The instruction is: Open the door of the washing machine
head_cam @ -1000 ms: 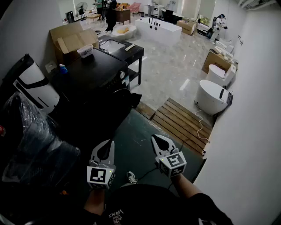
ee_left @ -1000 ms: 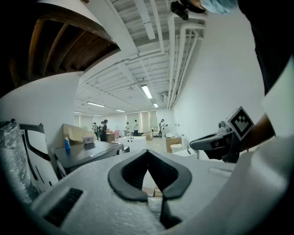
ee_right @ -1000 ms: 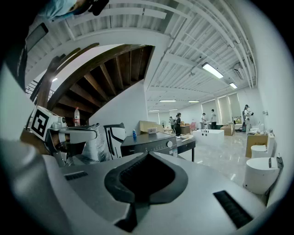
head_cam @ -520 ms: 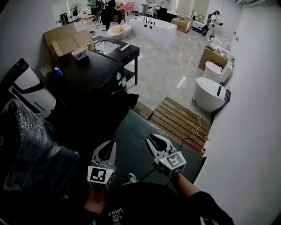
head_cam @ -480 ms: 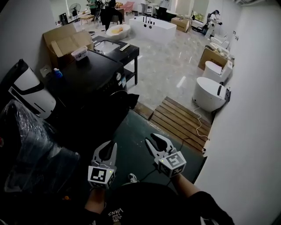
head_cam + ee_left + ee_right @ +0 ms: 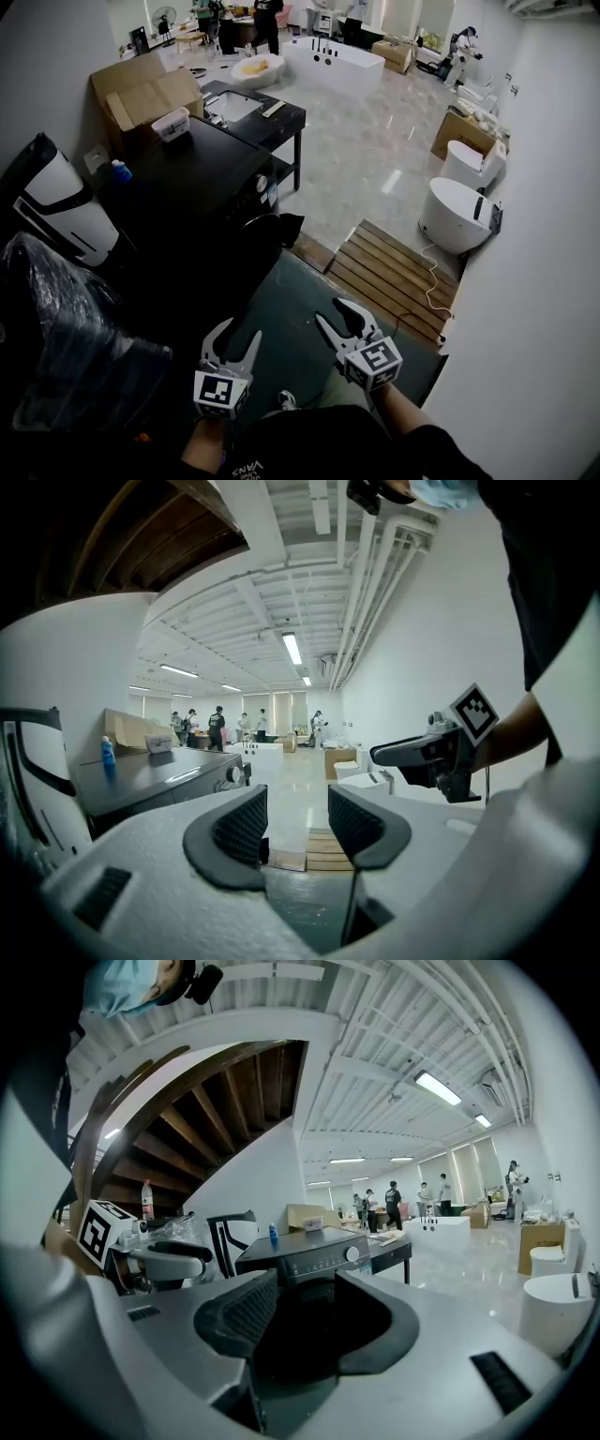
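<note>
On the dark green floor mat [image 6: 291, 309] facing the black washing machine [image 6: 202, 164], both grippers are held low and side by side, close to the person's body and well apart from the machine. The left gripper [image 6: 236, 337] has its fingers spread; they have just been opening and nothing is between them. Its own view shows only floor and the wooden slatted platform [image 6: 394, 267] through the gap. The right gripper [image 6: 335, 317] is the same: fingers just opened, standing apart, holding nothing. Its view looks through the gap at the machine's dark front, below the control panel with the round silver dial [image 6: 352, 1253]. In the head view the machine stands left of centre near the wall, with a black desk [image 6: 267, 112] just beyond it. The door on the front face lies in deep shadow — cannot tell its edge or whether it sits shut. On the machine's top are a small blue bottle [image 6: 120, 171] and a clear plastic box [image 6: 172, 124].
</note>
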{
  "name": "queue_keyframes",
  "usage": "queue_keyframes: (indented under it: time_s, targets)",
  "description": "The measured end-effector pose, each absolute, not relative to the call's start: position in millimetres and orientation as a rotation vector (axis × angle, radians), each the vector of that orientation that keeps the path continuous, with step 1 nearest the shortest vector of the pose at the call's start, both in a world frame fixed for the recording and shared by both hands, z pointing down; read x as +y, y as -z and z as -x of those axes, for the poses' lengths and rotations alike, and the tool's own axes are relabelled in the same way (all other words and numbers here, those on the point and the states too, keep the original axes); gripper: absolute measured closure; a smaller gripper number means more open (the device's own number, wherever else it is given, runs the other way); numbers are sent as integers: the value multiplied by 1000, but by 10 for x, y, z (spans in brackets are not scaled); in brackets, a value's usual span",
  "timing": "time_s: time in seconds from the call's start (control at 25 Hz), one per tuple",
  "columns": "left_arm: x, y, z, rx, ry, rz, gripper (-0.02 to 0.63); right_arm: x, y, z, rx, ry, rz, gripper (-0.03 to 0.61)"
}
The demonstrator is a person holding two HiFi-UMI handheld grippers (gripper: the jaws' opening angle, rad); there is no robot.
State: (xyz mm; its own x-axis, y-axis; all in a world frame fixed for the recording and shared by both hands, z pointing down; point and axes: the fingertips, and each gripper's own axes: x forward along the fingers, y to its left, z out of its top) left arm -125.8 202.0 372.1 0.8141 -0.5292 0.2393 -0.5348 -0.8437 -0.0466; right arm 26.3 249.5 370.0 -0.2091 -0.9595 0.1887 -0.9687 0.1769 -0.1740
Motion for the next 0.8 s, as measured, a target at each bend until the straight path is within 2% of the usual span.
queue_keyframes:
  time_s: [0.8]
  targets:
    - [842, -3860, -65, -1417, -356, -2705, 416, 824, -3873, -1649, -2637, -378, -1365, 374]
